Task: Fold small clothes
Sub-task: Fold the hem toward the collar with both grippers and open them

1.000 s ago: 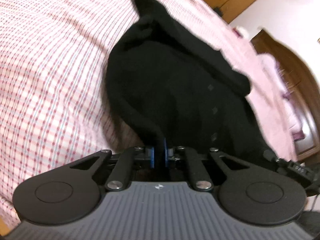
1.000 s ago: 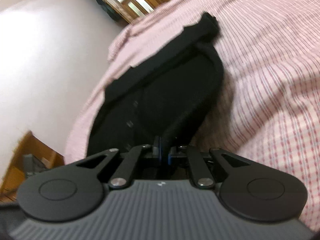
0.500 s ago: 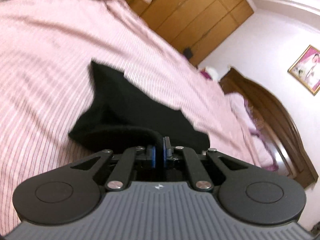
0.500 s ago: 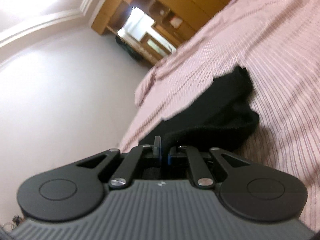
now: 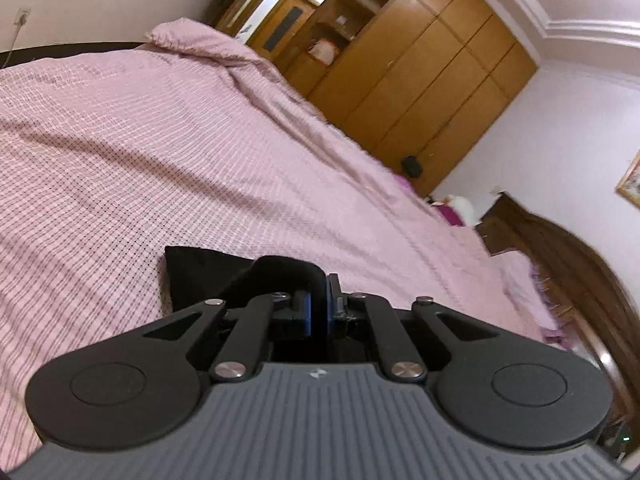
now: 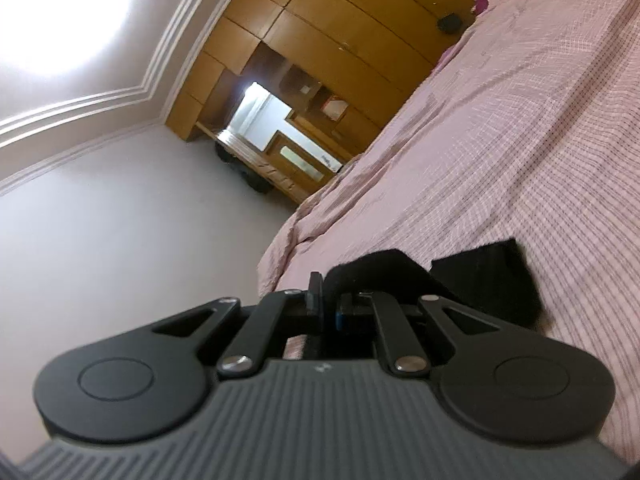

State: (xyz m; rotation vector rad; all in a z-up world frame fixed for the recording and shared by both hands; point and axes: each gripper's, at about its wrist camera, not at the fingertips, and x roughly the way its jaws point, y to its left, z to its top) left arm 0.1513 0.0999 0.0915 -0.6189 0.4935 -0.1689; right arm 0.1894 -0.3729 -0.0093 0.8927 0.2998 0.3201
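Note:
A black garment (image 5: 200,276) hangs lifted over a bed with a pink checked cover (image 5: 160,160). In the left wrist view my left gripper (image 5: 319,312) is shut on a fold of its black cloth, which arches over the blue pads; most of the garment is hidden below the gripper body. In the right wrist view my right gripper (image 6: 328,308) is shut on another edge of the black garment (image 6: 488,276), whose far corner juts out to the right above the bed cover (image 6: 520,120).
Wooden wardrobes (image 5: 420,72) line the far wall beyond the bed. A dark wooden headboard (image 5: 580,280) stands at the right in the left wrist view. A white wall (image 6: 120,220) fills the left of the right wrist view.
Both grippers have risen and tilted up with the garment still pinched. The cloth that filled both views a second ago now shows only as a small corner, and the room's walls and wardrobes have come into view.

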